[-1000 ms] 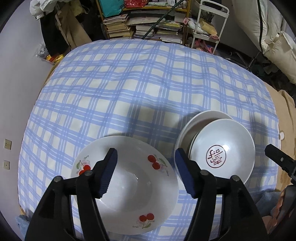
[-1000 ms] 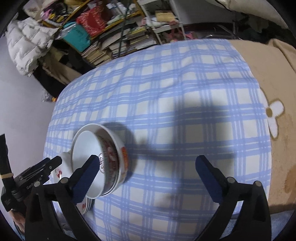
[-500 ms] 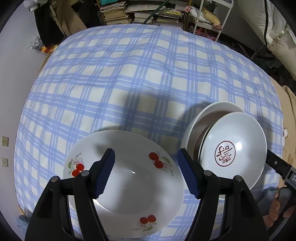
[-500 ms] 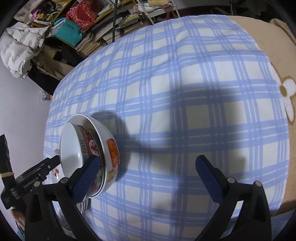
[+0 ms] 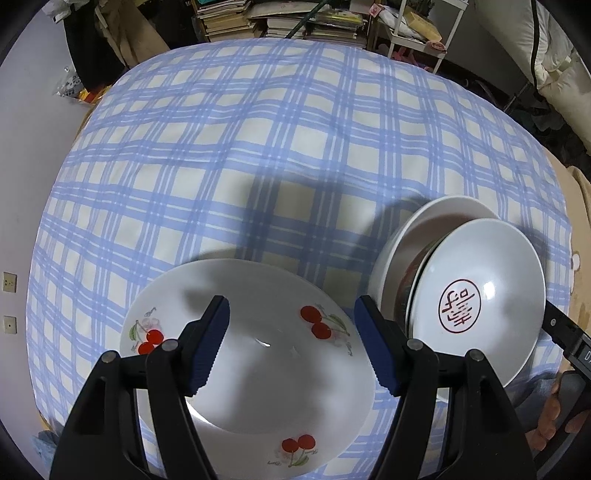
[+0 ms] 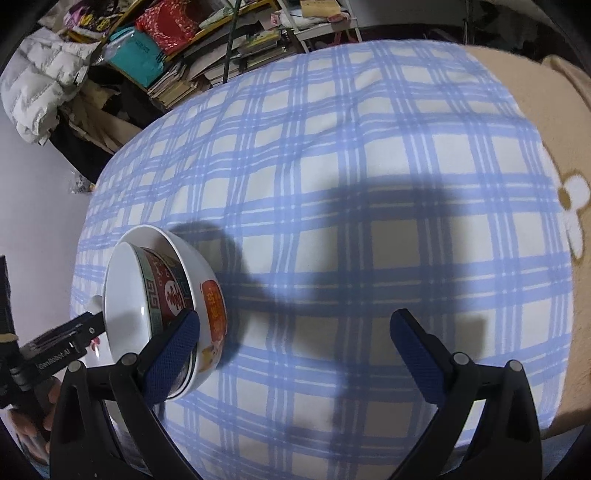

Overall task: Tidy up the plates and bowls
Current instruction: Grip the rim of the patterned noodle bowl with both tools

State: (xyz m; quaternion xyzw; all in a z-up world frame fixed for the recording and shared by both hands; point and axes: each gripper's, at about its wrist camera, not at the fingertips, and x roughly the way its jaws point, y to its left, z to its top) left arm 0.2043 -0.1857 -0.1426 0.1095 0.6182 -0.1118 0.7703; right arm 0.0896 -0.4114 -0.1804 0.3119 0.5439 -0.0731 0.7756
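Both tongs gape empty — left tongs (image 5: 291,345), right tongs (image 6: 295,354) — over blue-checked cloth (image 5: 258,147); bookshelves (image 5: 280,18) behind.

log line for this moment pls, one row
left gripper open above cherry plate | right gripper open, empty | two nested bowls on checked cloth right of plate

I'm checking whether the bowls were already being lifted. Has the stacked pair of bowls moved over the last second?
Cannot tell. In the left wrist view the stacked bowls sit further right and lower against the checked cloth, but the cherry plate shifted too, so the camera moved.
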